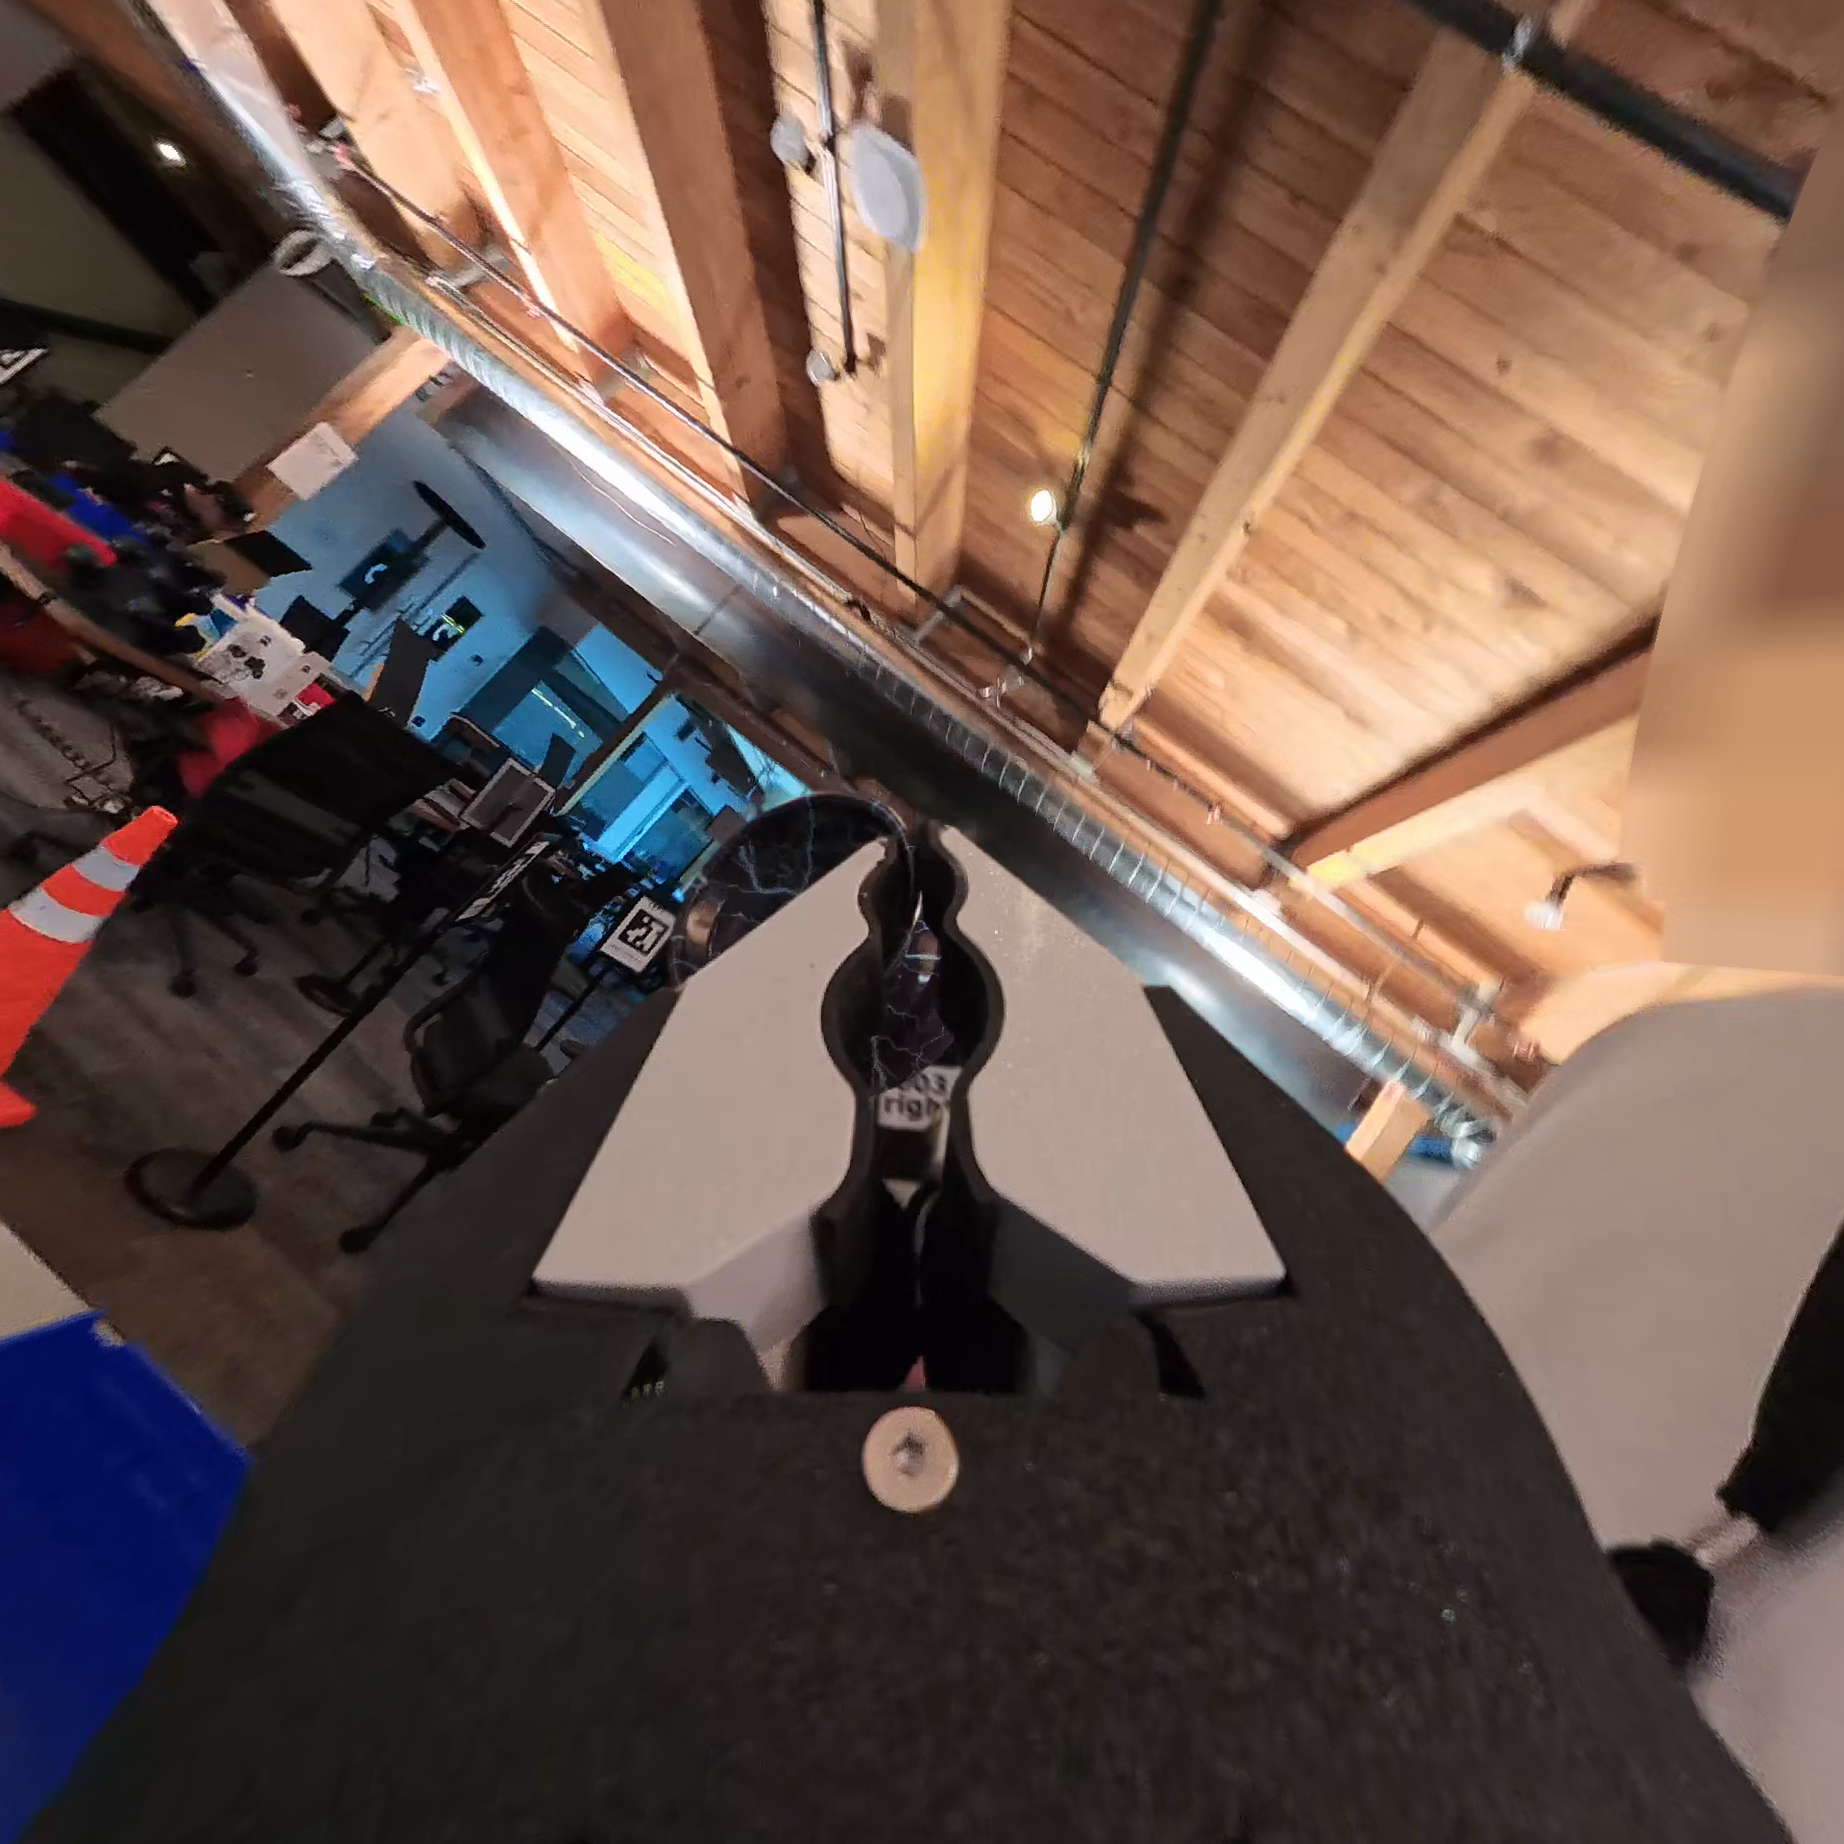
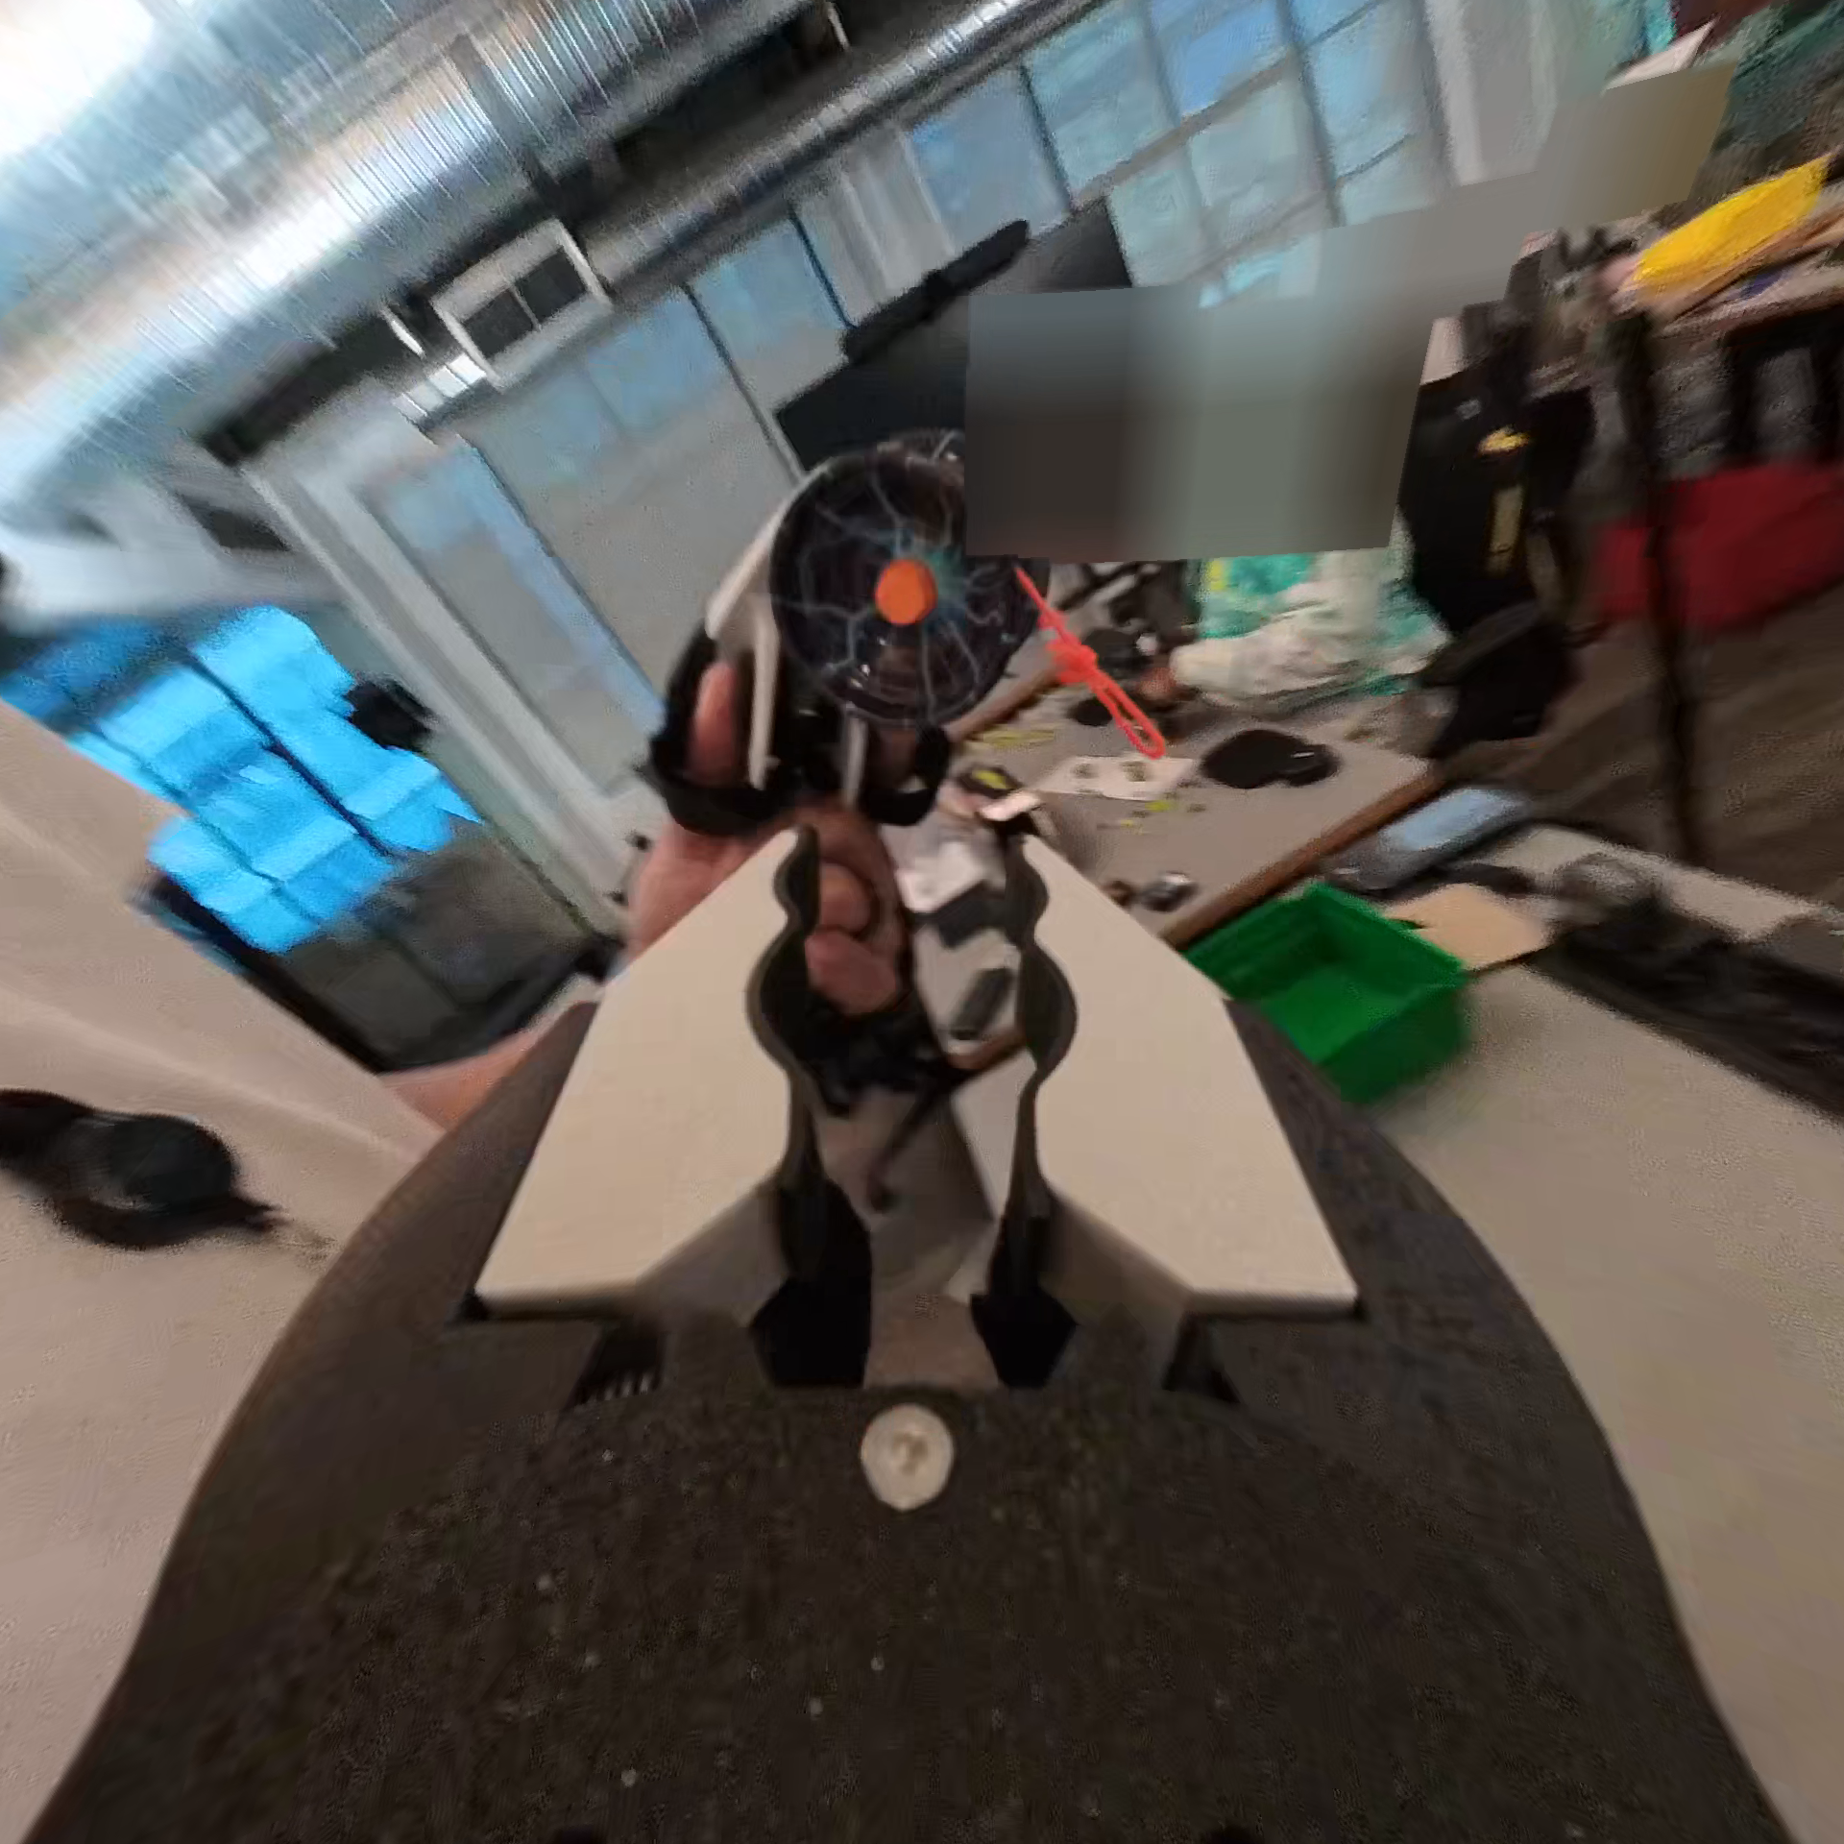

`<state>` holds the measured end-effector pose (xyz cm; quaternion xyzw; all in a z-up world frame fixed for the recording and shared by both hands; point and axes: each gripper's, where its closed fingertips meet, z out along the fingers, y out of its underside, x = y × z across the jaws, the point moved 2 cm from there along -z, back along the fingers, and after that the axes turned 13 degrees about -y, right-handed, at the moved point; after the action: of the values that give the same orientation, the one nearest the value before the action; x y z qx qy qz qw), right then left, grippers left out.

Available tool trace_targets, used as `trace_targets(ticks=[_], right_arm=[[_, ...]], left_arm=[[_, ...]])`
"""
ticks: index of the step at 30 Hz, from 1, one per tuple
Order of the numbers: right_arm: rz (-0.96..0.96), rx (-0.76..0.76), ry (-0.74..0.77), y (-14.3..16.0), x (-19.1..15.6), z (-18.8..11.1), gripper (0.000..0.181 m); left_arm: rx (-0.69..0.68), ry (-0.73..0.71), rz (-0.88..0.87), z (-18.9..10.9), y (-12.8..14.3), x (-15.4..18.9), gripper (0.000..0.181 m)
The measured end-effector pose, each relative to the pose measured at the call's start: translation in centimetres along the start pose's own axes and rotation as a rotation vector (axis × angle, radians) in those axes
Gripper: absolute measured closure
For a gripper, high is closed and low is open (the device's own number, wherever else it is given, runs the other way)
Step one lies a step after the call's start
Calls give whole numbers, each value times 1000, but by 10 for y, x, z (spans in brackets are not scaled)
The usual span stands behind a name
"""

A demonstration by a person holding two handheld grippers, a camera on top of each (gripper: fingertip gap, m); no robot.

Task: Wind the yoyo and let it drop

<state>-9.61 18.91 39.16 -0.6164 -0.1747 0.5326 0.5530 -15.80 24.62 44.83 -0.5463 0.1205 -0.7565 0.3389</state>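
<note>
My left gripper (image 1: 913, 848) points up toward the ceiling and is shut on the yoyo (image 1: 798, 878), a dark disc with a pale lightning pattern that sticks out to the left of the fingertips. In the right wrist view the same yoyo (image 2: 898, 599) shows face-on with an orange centre, clamped between the left gripper's white fingers (image 2: 758, 649), which a hand holds. Its orange string (image 2: 1088, 669) with a knotted loop hangs loose to the yoyo's right. My right gripper (image 2: 908, 858) is open and empty, just below and short of the yoyo.
A green bin (image 2: 1337, 978) sits on the grey table (image 2: 1597, 1247) at right, with a cluttered table behind it. An orange cone (image 1: 70, 928), black office chairs (image 1: 299, 798) and a blue bin (image 1: 90, 1557) stand at the left. A metal duct (image 1: 898, 659) runs overhead. Left tips to right tips: about 9 cm.
</note>
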Motion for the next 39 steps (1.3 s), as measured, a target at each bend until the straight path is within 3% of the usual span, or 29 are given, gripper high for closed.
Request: trace_targets(ticks=[1, 2, 3, 5, 7, 11, 16, 21, 23, 29, 35, 39], right_arm=[[145, 72, -111, -7, -9, -1, 140], [287, 154, -198, -16, -14, -1, 124], [417, 197, -258, -19, -16, 0, 106], [580, 252, -331, -22, -17, 4, 90], [679, 340, -326, -23, -12, 5, 88], [806, 342, -361, -14, -16, 15, 81], [948, 370, -474, -7, -20, 20, 93], [954, 365, -533, -3, -25, 25, 110], [911, 357, -500, -2, -22, 23, 120], [703, 234, -359, 2, -19, 19, 120], [487, 88, -176, 11, -8, 10, 120], [248, -137, -59, 26, -7, 6, 119]], left_arm=[[-20, 14, 50, -1, 1, 6, 181], [-44, 22, 102, -2, 3, 10, 181], [-68, 17, 154, -3, 6, 13, 181], [-108, -16, 252, -4, 11, 15, 181], [-149, -35, 344, -4, 18, 18, 181], [-217, -55, 506, -4, 35, 21, 181], [-217, -9, 531, -5, 45, 29, 181], [-208, 26, 527, -6, 55, 34, 181], [-205, 26, 514, -7, 57, 32, 181], [-253, 13, 419, -16, 61, 24, 178], [-366, -123, 448, -23, 63, 2, 136], [-611, -138, 447, -27, 81, -10, 106]])
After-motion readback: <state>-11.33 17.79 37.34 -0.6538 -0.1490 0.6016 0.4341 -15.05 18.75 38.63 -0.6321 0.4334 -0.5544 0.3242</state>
